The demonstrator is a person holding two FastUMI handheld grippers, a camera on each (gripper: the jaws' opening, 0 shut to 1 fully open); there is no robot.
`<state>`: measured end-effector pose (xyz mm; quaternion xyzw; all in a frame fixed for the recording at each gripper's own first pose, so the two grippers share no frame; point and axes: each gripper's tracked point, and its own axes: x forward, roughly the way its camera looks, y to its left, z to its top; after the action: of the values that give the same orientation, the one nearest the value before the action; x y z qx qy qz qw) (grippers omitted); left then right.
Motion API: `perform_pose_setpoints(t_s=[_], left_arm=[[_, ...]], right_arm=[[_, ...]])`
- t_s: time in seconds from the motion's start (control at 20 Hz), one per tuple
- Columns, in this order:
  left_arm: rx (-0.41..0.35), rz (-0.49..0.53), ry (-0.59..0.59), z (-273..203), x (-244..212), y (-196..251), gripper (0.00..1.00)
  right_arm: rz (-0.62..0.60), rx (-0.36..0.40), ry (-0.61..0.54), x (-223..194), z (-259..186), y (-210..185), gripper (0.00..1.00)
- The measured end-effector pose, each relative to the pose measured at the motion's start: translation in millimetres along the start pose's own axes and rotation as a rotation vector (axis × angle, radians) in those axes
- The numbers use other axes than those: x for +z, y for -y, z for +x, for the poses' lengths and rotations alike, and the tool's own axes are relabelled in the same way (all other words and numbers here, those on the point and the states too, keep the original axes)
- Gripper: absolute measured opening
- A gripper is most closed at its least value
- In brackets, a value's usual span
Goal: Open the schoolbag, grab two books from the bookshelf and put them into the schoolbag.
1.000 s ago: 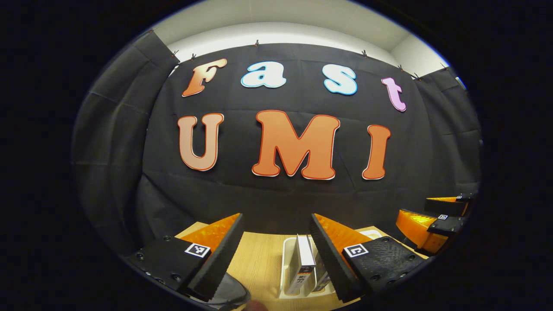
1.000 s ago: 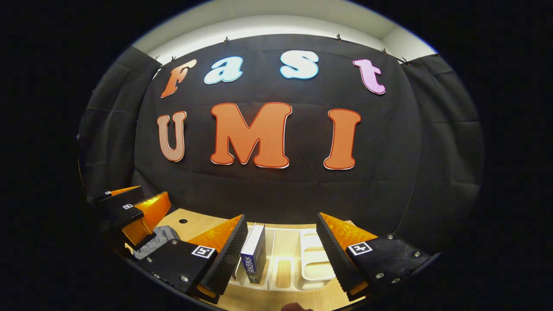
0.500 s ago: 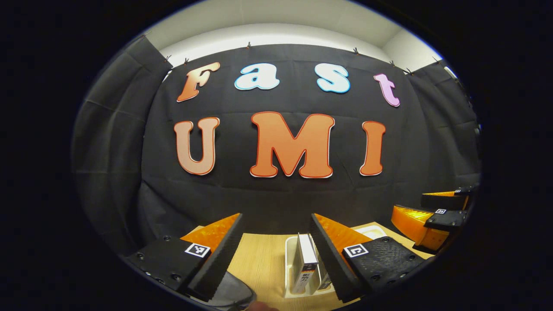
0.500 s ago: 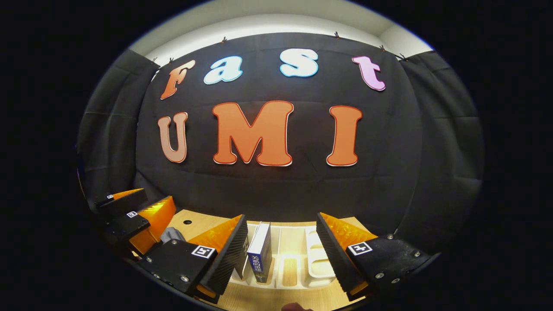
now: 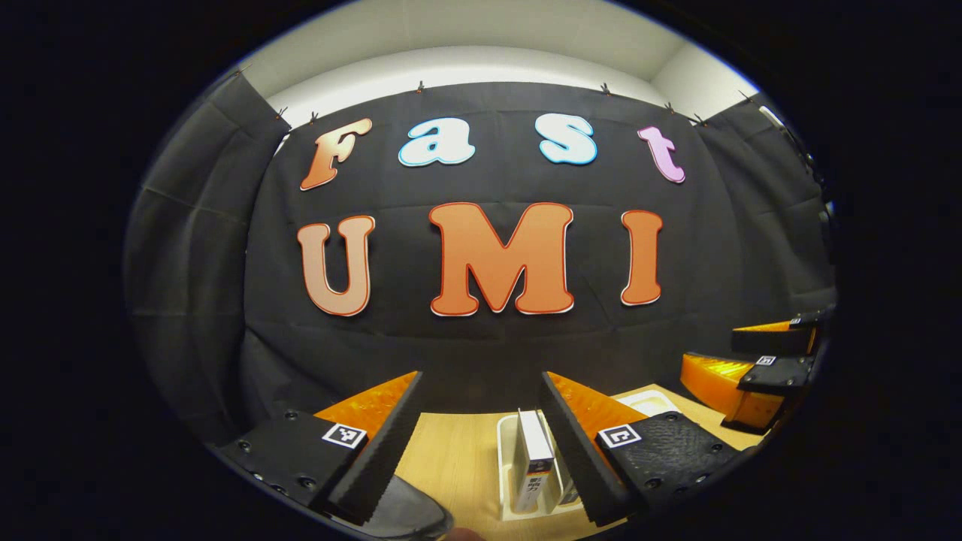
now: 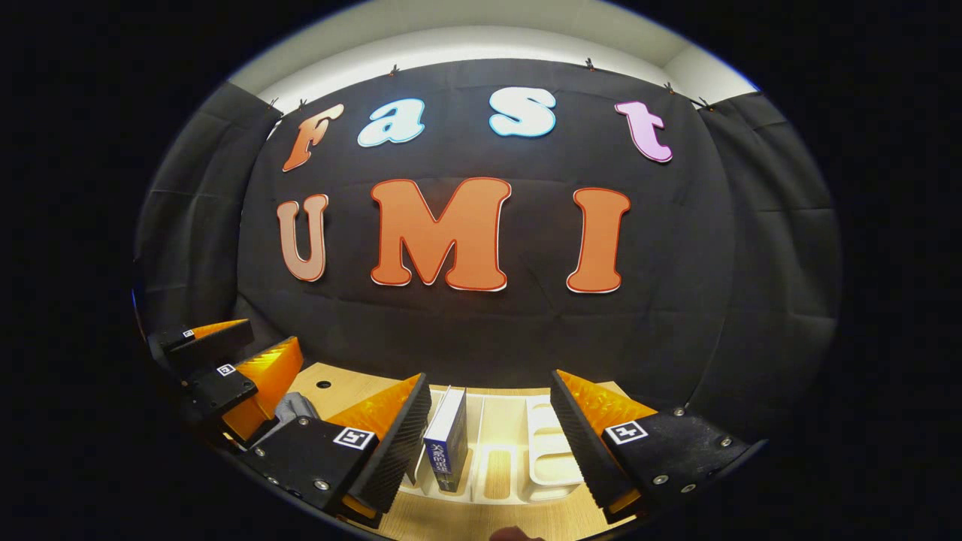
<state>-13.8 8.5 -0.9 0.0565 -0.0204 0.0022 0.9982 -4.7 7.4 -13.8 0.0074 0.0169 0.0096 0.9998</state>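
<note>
Both tools hang above the surface with their jaws apart and nothing between the fingers, so by my reading no book has been taken yet. In the left gripper view the left tool (image 5: 481,443) has a white bookshelf (image 5: 505,481) just ahead of its right finger, and a pale-spined book (image 5: 535,469) stands upright in it, close against that finger's inner side but not gripped. In the right gripper view the right tool (image 6: 488,443) looks down on the same rack, the bookshelf (image 6: 552,458), with a blue book (image 6: 445,439) upright just beside its left finger and the slots to the right of it bare. A grey bundle near the far tool in that view, low on the left, is likely the schoolbag (image 6: 289,409); whether it is open cannot be told. So the grabbing of two books and the packing appear to be left, and perhaps the opening too. The surface (image 6: 361,387) is light wood with a small round hole near its back edge. Behind it black cloth drapes the booth, with a pale wall and ceiling above.
</note>
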Motion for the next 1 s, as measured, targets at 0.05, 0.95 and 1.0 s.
perform_pose_setpoints(t_s=[0.05, 0.95, 1.0], left_arm=[[0.013, 0.028, -0.012, -0.6, -3.2, -2.4, 0.96], [0.206, 0.622, -0.41, -64.2, -213.3, -67.3, 0.98], [0.203, 0.653, -0.425, -68.5, -227.6, -70.7, 0.98]], right_arm=[[0.002, 0.001, -0.001, -0.7, 0.4, 1.3, 0.95], [-0.028, 0.041, -0.007, -30.7, 24.7, 44.6, 0.95], [-0.026, 0.035, -0.009, -33.3, 24.9, 49.4, 0.95]])
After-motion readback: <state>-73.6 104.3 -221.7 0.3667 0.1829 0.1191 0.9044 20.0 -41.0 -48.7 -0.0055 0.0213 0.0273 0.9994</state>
